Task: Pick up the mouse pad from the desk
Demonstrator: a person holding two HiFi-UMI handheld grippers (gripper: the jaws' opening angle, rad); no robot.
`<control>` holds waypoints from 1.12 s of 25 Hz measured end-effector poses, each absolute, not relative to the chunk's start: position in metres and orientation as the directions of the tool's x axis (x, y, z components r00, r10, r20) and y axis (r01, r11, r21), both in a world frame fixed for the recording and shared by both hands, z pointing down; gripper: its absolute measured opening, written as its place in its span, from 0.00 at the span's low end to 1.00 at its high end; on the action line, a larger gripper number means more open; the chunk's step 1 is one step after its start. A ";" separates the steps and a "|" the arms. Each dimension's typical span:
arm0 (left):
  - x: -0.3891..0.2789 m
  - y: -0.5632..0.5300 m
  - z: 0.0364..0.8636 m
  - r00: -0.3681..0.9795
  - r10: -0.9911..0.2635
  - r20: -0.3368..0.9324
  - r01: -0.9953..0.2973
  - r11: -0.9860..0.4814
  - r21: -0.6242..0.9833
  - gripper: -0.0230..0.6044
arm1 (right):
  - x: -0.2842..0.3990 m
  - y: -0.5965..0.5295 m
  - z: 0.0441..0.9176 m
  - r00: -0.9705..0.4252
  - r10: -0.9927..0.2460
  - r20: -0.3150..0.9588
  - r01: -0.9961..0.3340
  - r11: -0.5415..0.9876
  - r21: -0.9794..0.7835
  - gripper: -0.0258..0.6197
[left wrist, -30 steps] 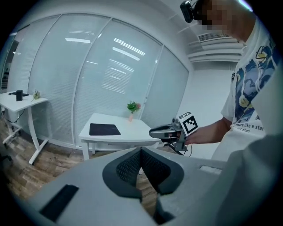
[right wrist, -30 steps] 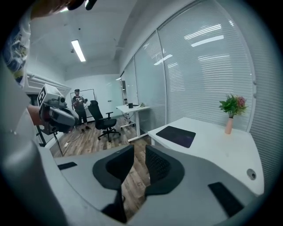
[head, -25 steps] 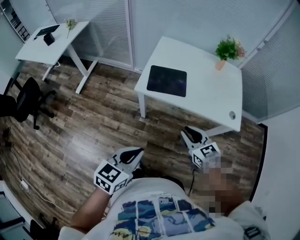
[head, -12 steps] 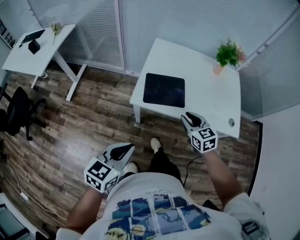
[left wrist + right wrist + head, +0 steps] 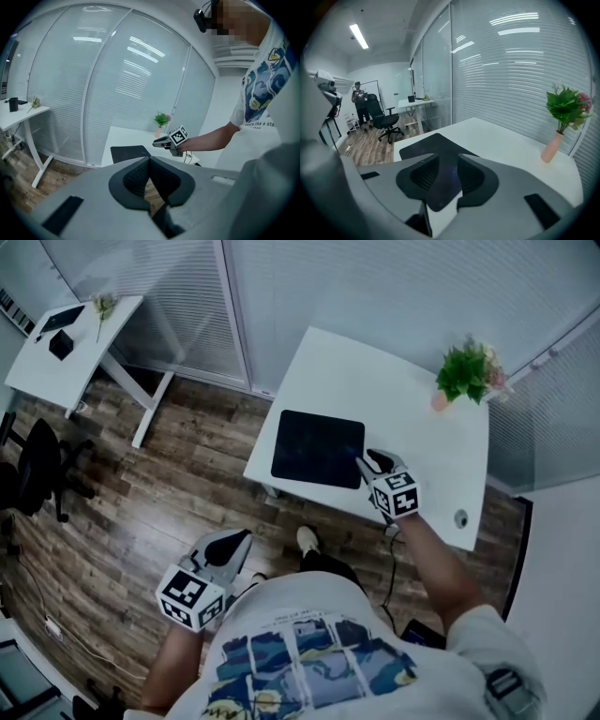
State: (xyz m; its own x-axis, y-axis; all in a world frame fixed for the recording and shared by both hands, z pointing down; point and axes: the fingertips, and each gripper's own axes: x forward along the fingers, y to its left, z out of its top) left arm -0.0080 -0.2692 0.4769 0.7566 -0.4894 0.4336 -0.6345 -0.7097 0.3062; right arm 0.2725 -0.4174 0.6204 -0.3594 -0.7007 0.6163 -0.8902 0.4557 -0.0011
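Wood-plank floor [image 5: 187,484] lies under the left gripper [image 5: 234,540], which hangs low at the person's side, well apart from the desk [image 5: 412,427] — its jaws meet at the tips with nothing between them. Further out, the right gripper [image 5: 366,457] hovers at the right edge of the mouse pad [image 5: 314,448]. Its jaws stand a narrow gap apart and grip nothing; in its own view the pad's dark edge and bare white desktop show through that gap. Whether a jaw touches the pad I cannot tell. The pad lies flat on the desk's near left part. By my reading the reach is nearly done, while closing on the edge and lifting remain. Beyond, a potted plant [image 5: 466,376] stands at the far corner.
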 end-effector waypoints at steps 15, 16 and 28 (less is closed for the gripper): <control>0.042 -0.341 0.484 0.681 -0.554 0.478 -0.719 -0.630 0.294 0.04 | 0.318 -0.516 0.704 -0.371 -0.592 0.715 -0.866 0.498 -0.038 0.30; 0.044 -0.345 0.485 0.675 -0.560 0.480 -0.725 -0.623 0.294 0.04 | 0.320 -0.520 0.709 -0.375 -0.583 0.721 -0.863 0.503 -0.042 0.31; 0.051 -0.364 0.495 0.633 -0.588 0.504 -0.767 -0.568 0.300 0.04 | 0.318 -0.541 0.743 -0.414 -0.502 0.760 -0.838 0.535 -0.103 0.36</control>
State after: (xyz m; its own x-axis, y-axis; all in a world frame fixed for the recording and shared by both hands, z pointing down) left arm 0.0514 -0.3638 0.4954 0.6327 -0.5877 0.5043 -0.7665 -0.5679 0.3000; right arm 0.3183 -0.5410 0.7433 -0.4137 -0.5017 0.7597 -0.8385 0.5351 -0.1033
